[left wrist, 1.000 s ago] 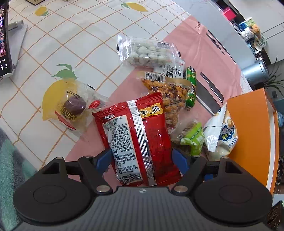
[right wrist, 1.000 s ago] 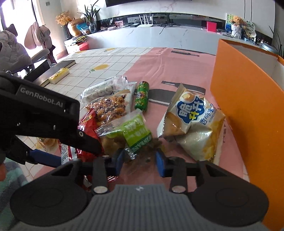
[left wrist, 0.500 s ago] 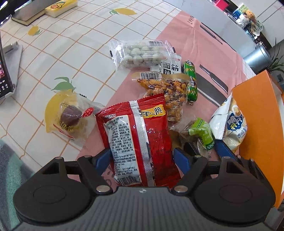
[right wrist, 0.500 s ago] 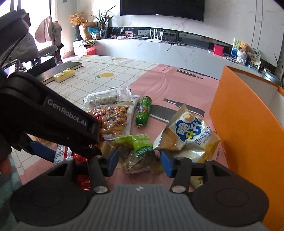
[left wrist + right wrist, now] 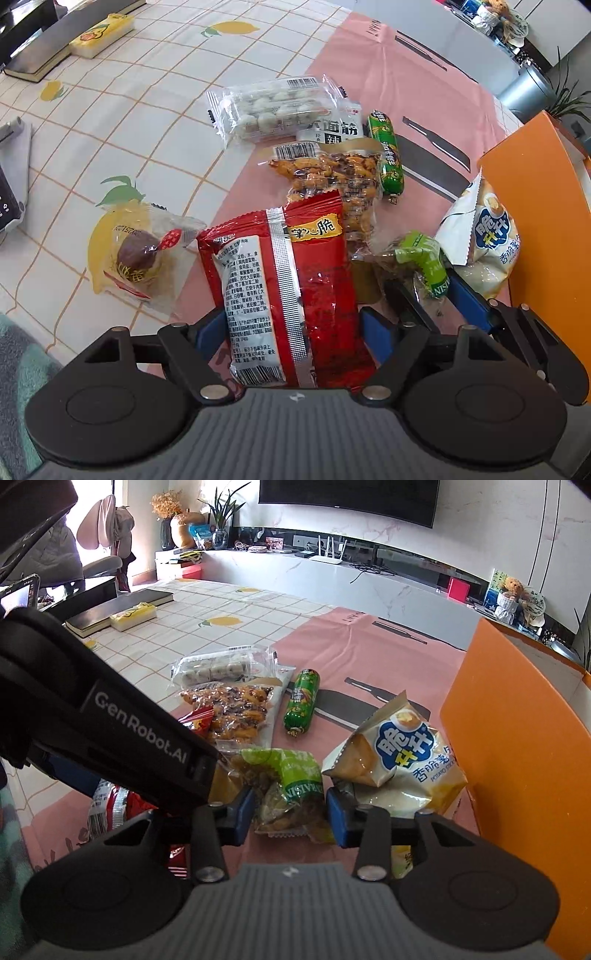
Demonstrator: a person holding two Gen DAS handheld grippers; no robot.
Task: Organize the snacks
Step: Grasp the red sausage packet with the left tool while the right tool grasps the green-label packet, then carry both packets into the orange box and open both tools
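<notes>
Your left claw (image 5: 284, 332) grips the crinkly red packet (image 5: 284, 295) above the counter (image 5: 155, 122), right claw (image 5: 290, 816) just closing on the soft green packet (image 5: 291, 794) beside the orange box (image 5: 517, 738); both light, slippery—pinch mid-body, gently.

light: bright daylight, window (image 5: 122, 535) blown out | glare: red packet (image 5: 291, 295) | focus: sharp | edges: fisheye-bent

Orange box (image 5: 517, 746) rightward — bare tablecloth (image 5: 147, 122) leftward
</notes>
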